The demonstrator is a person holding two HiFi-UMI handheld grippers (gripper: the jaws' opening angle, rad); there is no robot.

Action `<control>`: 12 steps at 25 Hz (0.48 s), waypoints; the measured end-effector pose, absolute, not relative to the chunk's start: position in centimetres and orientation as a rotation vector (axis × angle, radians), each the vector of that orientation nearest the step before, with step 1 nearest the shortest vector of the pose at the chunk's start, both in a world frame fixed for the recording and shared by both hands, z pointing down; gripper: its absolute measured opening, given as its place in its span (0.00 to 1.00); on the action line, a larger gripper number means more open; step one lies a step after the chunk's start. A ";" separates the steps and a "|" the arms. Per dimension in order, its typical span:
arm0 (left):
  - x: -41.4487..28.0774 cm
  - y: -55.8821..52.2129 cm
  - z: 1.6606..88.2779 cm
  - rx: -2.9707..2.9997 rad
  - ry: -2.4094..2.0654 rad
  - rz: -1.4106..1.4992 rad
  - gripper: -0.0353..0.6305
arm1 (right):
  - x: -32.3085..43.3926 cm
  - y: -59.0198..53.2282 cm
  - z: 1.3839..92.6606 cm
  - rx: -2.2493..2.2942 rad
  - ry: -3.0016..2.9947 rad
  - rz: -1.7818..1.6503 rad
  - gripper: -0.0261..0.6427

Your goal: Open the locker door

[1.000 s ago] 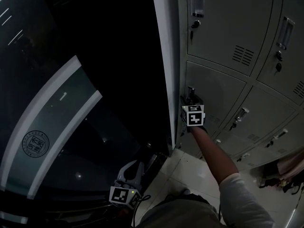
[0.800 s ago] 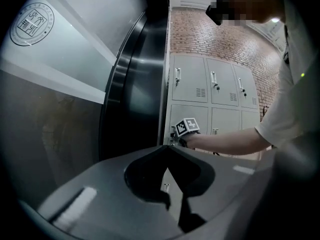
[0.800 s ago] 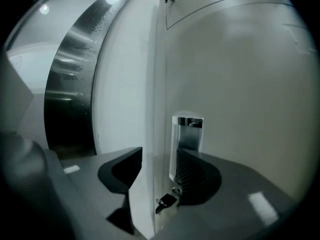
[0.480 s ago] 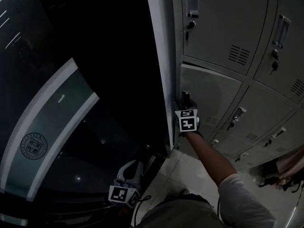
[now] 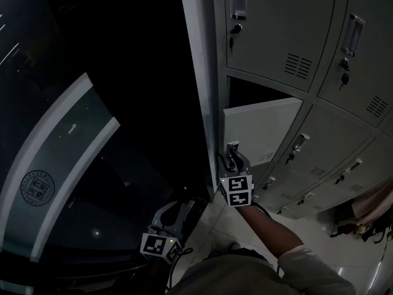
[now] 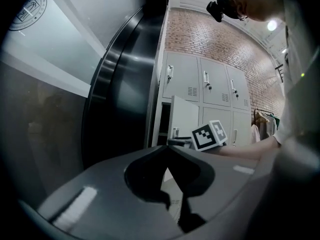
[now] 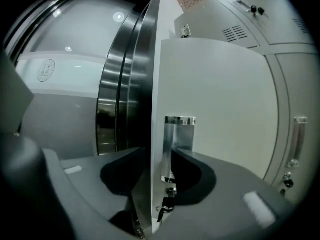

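At the handle edge of the locker door, the right claw is clamped, its jaws having just been closing. At seven o'clock, the left claw is seen shut, empty.

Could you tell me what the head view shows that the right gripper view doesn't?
Head view only: the left gripper, held low, and the dark opened compartment. Right gripper view only: how the right gripper, jaws just closed further, clamps the grey metal locker door at its edge beside the chrome handle. Both: that door swung open.
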State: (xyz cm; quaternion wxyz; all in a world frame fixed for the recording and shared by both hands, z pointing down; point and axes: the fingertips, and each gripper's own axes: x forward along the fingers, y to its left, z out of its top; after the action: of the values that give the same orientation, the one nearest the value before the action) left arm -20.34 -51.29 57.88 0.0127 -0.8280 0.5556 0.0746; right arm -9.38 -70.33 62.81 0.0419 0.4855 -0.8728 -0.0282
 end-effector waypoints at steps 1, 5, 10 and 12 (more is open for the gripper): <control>-20.2 -51.3 58.0 -2.586 1.730 0.232 0.16 | -9.0 -69.3 62.7 1.485 -2.680 -0.096 0.28; -19.5 -51.6 58.2 -2.606 1.714 0.221 0.16 | -6.8 -65.8 62.1 1.479 -2.715 -0.142 0.25; -18.3 -52.1 58.3 -2.642 1.670 0.203 0.16 | -3.8 -62.3 61.6 1.477 -2.738 -0.197 0.21; -17.6 -52.3 58.1 -2.656 1.651 0.200 0.16 | -2.6 -61.1 61.4 1.485 -2.737 -0.194 0.22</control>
State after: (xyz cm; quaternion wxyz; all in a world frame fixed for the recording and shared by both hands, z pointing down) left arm -17.65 -52.30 58.13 0.0039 -0.8476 0.5267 0.0637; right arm -2.55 -61.14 61.40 0.0109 0.4760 -0.8772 -0.0623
